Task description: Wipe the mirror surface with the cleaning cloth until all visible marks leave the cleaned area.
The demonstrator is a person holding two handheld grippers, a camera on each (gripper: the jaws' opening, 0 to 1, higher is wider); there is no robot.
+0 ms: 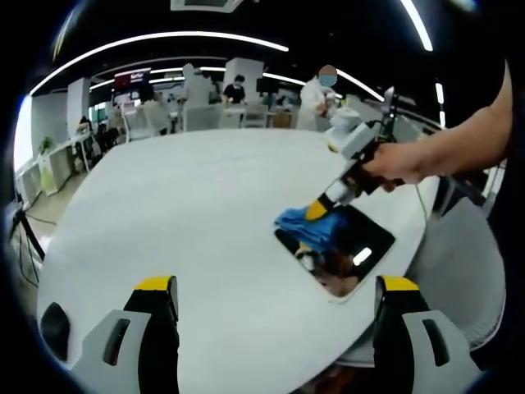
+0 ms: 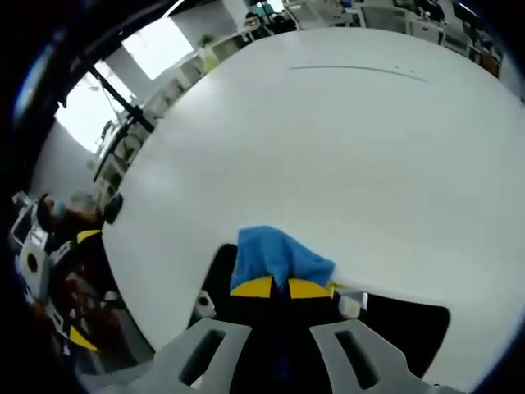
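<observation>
Here the right claw [image 2: 279, 287], clamped seemingly on the blue cloth [image 2: 275, 256], presses it onto the mirror [image 2: 410, 324]

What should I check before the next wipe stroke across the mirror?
1. Cloth gripped by the right gripper: ok, the jaws are closed on the blue cloth.
2. Cloth on the mirror: ok, it sits on the mirror's far end.
3. Mirror on the table: ok, it lies flat, though near the table's edge.
4. Left gripper out of the way: ok, jaws open, held apart from the mirror.
5. Marks left on the glass: cannot tell, the dark surface mostly shows reflections.
6. Mirror and cloth both in sight: ok.
</observation>
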